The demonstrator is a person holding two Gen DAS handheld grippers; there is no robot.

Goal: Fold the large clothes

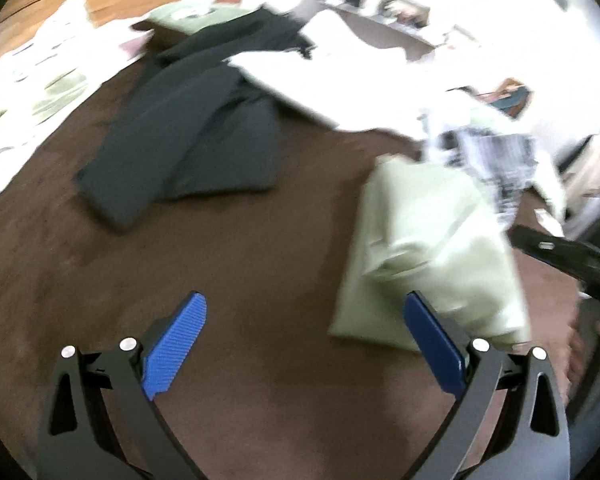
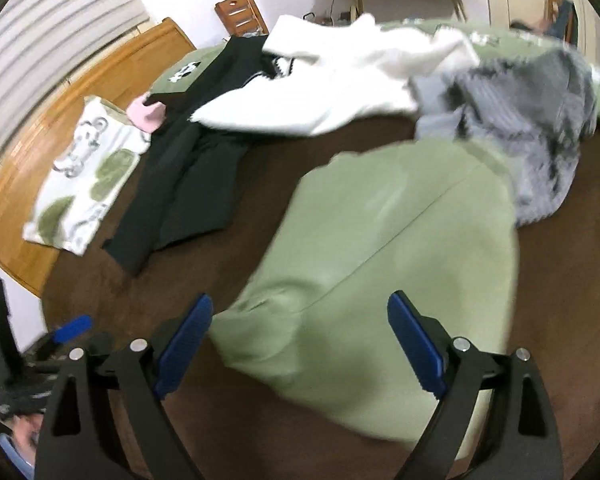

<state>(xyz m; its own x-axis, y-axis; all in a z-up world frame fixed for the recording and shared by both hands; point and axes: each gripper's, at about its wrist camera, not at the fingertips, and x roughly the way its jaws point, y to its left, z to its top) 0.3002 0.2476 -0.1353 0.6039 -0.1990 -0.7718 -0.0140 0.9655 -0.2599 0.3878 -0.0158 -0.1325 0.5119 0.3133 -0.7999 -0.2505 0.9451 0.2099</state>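
Green garment (image 2: 380, 240) looks folded at lower centre, both grippers (image 1: 306, 344) (image 2: 300, 344) spread empty, while the dark (image 2: 188, 184), white (image 2: 320, 92) and grey (image 2: 520, 128) clothes wait.

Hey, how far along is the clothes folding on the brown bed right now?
Done, it appears: the pale green garment lies folded on the brown bedspread. In hand: nothing; the left hand-held gripper and right hand-held gripper are both open and empty. Left: the dark charcoal garment, only loosely laid, plus the white fleecy top and grey fuzzy garment, still crumpled.
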